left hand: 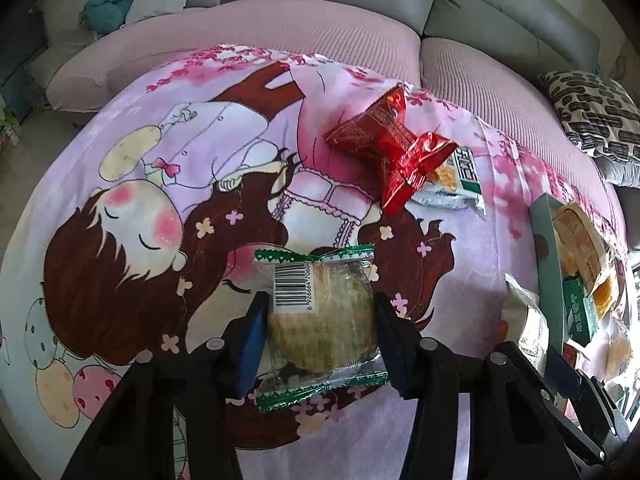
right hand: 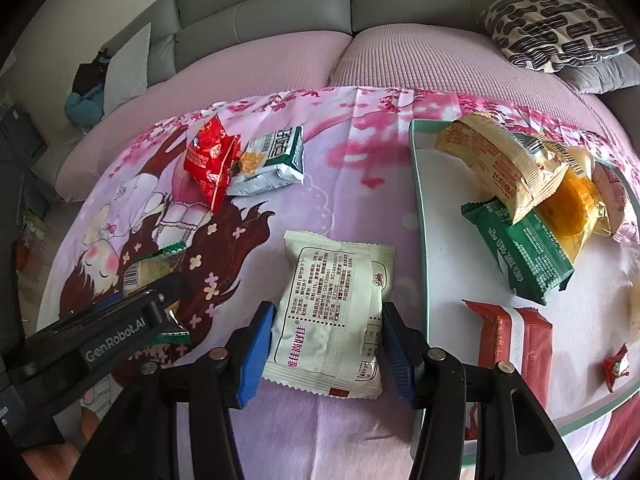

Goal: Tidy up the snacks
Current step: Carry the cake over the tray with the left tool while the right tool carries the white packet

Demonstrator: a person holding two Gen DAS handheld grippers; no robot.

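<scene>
My left fingers (left hand: pixel 320 340) pinch the clear cake packet (left hand: pixel 320 312), my right fingers (right hand: pixel 330 344) pinch the white snack packet (right hand: pixel 332 312); both lie on the blanket (right hand: pixel 352 184) left of the tray (right hand: pixel 420 216), gripped for carrying over to it.

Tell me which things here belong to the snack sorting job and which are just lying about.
Job: clear green-edged packet in left gripper; white packet in right gripper; red bag; green-and-white packet; tray.

Lying about: patterned cushion; grey sofa.
</scene>
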